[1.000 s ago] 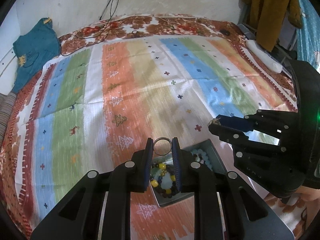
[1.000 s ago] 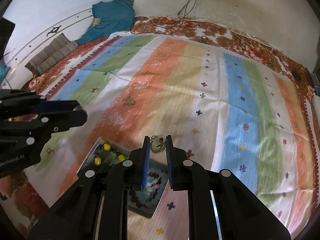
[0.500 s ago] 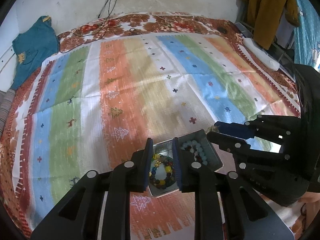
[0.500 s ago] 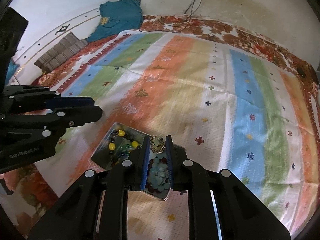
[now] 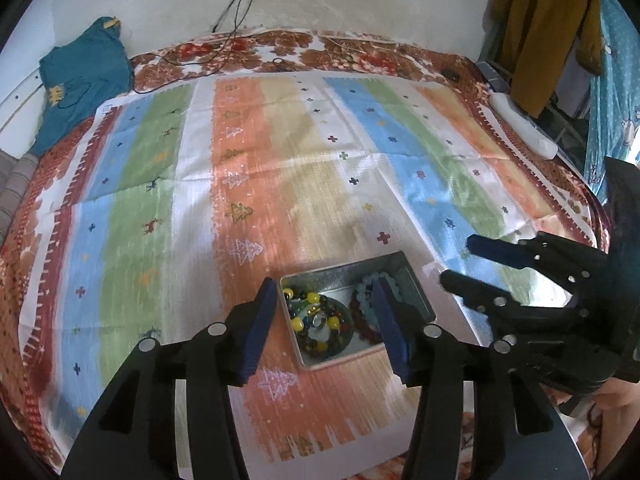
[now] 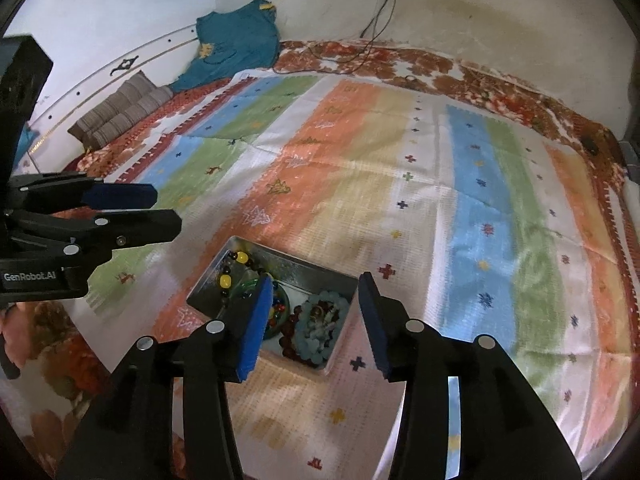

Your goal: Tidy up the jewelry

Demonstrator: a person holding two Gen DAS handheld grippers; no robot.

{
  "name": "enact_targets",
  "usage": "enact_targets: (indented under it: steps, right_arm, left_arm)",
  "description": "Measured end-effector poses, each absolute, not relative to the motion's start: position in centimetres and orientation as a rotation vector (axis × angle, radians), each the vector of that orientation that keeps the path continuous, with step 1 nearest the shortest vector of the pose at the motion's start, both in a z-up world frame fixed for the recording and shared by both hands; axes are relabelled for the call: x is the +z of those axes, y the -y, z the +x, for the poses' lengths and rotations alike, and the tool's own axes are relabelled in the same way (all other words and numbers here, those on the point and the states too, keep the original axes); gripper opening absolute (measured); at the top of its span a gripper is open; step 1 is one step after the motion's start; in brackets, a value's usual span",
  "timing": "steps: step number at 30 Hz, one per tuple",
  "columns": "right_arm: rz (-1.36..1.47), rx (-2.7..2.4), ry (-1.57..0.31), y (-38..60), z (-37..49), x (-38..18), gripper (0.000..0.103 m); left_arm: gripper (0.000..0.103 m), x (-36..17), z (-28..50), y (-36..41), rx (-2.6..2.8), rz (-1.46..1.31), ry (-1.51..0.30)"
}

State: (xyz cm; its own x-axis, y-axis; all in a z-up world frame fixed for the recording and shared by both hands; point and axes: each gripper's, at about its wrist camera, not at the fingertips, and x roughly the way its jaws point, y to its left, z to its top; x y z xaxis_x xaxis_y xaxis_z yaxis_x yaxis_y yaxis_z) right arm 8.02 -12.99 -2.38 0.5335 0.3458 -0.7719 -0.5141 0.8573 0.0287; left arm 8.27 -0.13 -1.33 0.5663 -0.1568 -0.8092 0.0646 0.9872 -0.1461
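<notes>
A shallow metal tin (image 5: 416,282) (image 6: 316,270) lies on the striped bedspread and holds several bead bracelets. A dark bracelet with yellow beads (image 5: 318,326) (image 6: 232,276) lies on its left side, with a small ring (image 5: 318,321) inside its loop. A pale blue bracelet (image 5: 370,292) (image 6: 320,334) lies on the right, with a small gold piece (image 6: 318,314) on it. My left gripper (image 5: 326,320) is open and empty over the tin. My right gripper (image 6: 316,312) is open and empty over the tin too, and shows in the left wrist view (image 5: 464,262).
The striped cloth (image 5: 280,168) covers a bed against a white wall. A teal garment (image 5: 80,80) lies at the far left corner, striped cushions (image 6: 120,112) beside it. Cables (image 5: 232,52) trail at the bed's head. A white bar (image 5: 524,130) lies on the right edge.
Both grippers have opened. The ring that the left one held and the gold piece that the right one held now lie in the tin.
</notes>
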Motion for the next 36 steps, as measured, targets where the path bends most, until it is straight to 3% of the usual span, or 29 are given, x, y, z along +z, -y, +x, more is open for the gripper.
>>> enact_targets:
  steps: [4,9,13,24,28,36]
  right_arm:
    - [-0.207,0.501,-0.836,14.2,6.5,-1.8,0.049]
    - [-0.197,0.516,-0.829,14.9,5.2,-1.7,0.058]
    - [-0.196,0.535,-0.820,15.4,3.8,-1.6,0.065]
    - [-0.158,0.547,-0.777,16.2,1.7,-0.6,0.081]
    - [-0.167,0.551,-0.765,16.2,1.3,-0.5,0.089]
    - [-0.166,0.567,-0.745,16.3,0.5,-0.3,0.093]
  left_arm:
    - [0.051,-1.1,7.0,0.1,-0.126,-0.115,-0.952]
    - [0.067,-0.9,5.5,-0.1,-0.117,-0.115,-0.938]
    - [0.071,-0.7,3.9,-0.1,-0.107,-0.124,-0.907]
    - [0.097,-0.5,0.4,0.7,-0.094,-0.088,-0.848]
    - [0.097,-0.5,-0.4,0.5,-0.074,-0.083,-0.832]
    - [0.097,-0.6,-1.0,0.9,-0.082,-0.060,-0.827]
